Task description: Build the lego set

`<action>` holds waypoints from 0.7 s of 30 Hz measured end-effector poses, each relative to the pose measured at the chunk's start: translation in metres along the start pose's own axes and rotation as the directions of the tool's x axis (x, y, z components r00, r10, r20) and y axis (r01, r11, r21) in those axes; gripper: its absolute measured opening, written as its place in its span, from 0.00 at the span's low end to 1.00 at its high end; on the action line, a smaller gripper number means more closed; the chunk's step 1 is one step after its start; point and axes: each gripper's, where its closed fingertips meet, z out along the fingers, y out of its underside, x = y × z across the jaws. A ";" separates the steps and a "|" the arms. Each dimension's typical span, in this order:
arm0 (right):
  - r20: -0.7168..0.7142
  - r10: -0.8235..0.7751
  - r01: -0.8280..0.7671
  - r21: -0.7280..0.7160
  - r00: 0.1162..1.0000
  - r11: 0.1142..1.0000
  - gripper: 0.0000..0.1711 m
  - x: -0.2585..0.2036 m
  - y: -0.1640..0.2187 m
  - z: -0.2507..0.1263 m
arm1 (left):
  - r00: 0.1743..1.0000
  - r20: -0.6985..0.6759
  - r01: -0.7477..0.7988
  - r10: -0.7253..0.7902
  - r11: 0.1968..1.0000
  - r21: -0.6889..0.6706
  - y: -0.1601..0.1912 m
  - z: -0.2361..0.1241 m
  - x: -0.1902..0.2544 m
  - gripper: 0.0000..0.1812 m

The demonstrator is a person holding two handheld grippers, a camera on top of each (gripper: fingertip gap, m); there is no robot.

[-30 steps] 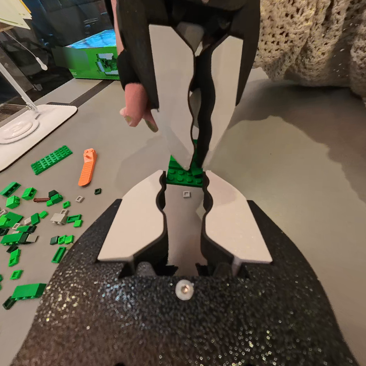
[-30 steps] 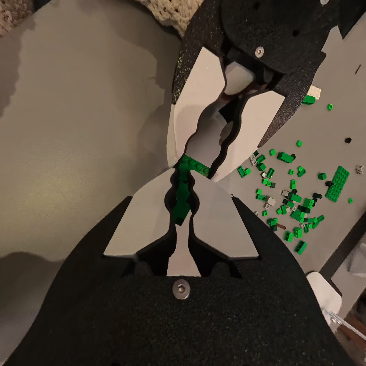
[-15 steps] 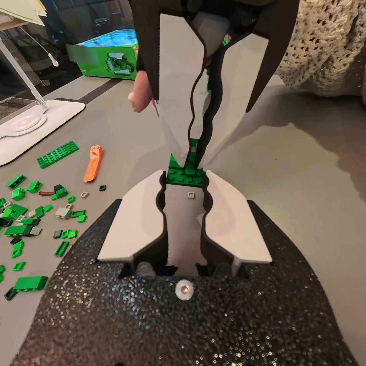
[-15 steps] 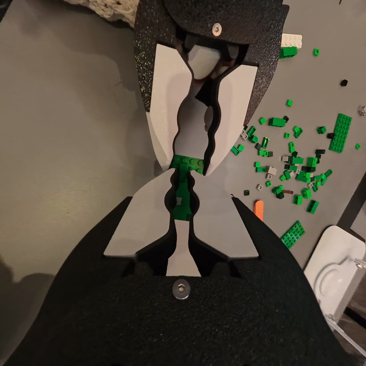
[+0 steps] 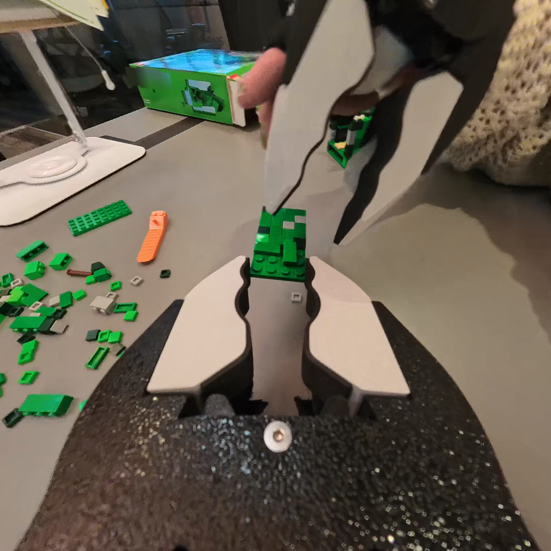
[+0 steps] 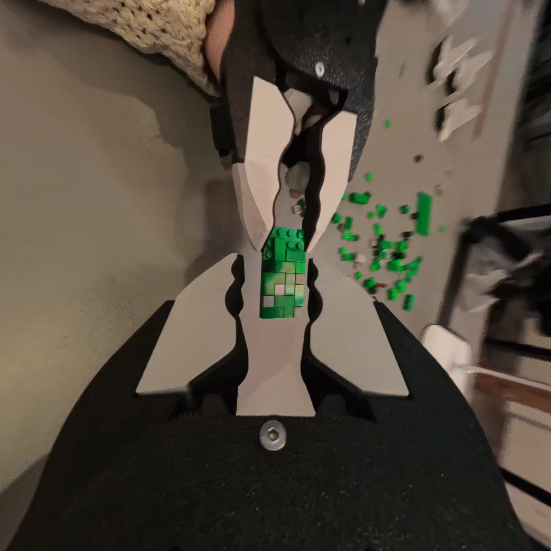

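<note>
In the right wrist view the loose green bricks at three o'clock smear into blur, as does the clutter beyond the surface's edge. In the left wrist view, the right tool hides most of a small green build at one o'clock.
</note>
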 end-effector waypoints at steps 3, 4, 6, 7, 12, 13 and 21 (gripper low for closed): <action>-0.272 -0.204 0.221 0.032 0.940 0.975 0.21 0.002 -0.004 0.001 | 0.998 0.002 0.062 -0.062 0.998 0.028 -0.003 -0.003 -0.005 0.19; -0.339 -0.272 0.290 0.002 0.900 0.957 0.17 0.001 -0.003 0.003 | 0.997 -0.002 0.081 -0.081 0.996 0.038 -0.004 -0.004 -0.005 0.19; -0.431 -0.345 0.348 -0.075 0.834 0.934 0.17 0.001 0.000 0.008 | 0.995 -0.011 0.102 -0.102 0.993 0.054 -0.006 -0.005 -0.006 0.19; -0.468 -0.358 0.363 -0.084 0.808 0.928 0.17 0.001 -0.002 0.010 | 0.994 -0.010 0.106 -0.106 0.993 0.056 -0.006 -0.005 -0.006 0.19; -0.546 -0.375 0.368 -0.128 0.749 0.921 0.14 0.006 -0.004 0.016 | 0.994 -0.011 0.105 -0.105 0.993 0.050 -0.006 -0.004 -0.006 0.19; -0.552 -0.389 0.378 -0.139 0.738 0.915 0.13 0.006 -0.005 0.017 | 0.994 -0.011 0.108 -0.108 0.993 0.052 -0.006 -0.005 -0.006 0.19; -0.559 -0.491 0.435 -0.241 0.668 0.867 0.07 0.007 0.000 0.026 | 0.994 -0.016 0.107 -0.106 0.994 0.033 -0.004 -0.003 -0.004 0.19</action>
